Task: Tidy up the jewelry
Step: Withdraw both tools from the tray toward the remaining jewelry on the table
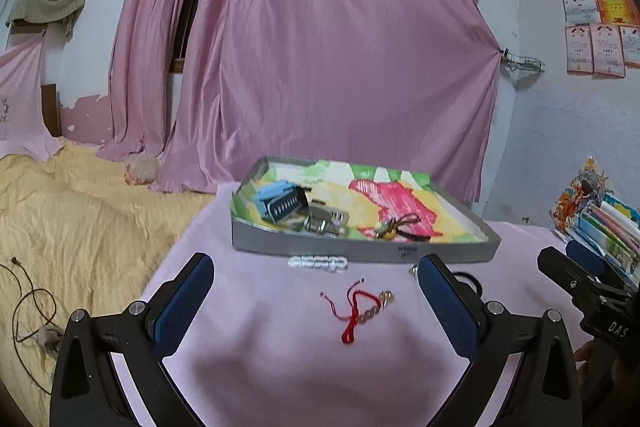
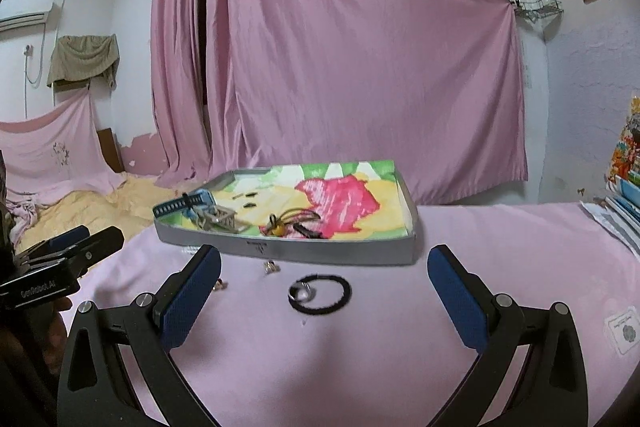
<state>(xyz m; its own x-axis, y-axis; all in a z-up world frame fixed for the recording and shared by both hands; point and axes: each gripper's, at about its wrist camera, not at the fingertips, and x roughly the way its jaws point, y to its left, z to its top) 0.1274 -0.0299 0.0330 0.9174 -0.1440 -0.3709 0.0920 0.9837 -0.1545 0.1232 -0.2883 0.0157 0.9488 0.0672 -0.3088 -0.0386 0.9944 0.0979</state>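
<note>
A shallow grey tray (image 1: 360,251) (image 2: 320,254) with a colourful drawing inside stands on the pink cloth. In it lie a blue hair claw (image 1: 280,205) (image 2: 188,206), a metal clip (image 1: 326,221) (image 2: 218,219) and a black-cord charm (image 1: 394,227) (image 2: 288,225). In front of the tray lie a clear bead bracelet (image 1: 318,262), a red cord bracelet (image 1: 358,307), small earrings (image 2: 271,267) and a black hair tie with a ring inside it (image 2: 320,294). My left gripper (image 1: 316,301) is open around the red bracelet's spot. My right gripper (image 2: 324,301) is open, level with the hair tie.
A yellow bedspread (image 1: 72,227) with a black cable (image 1: 28,307) lies left. A stack of books (image 1: 604,227) sits right of the cloth. Pink curtains (image 1: 320,47) hang behind the tray. A card (image 2: 624,331) lies at the right.
</note>
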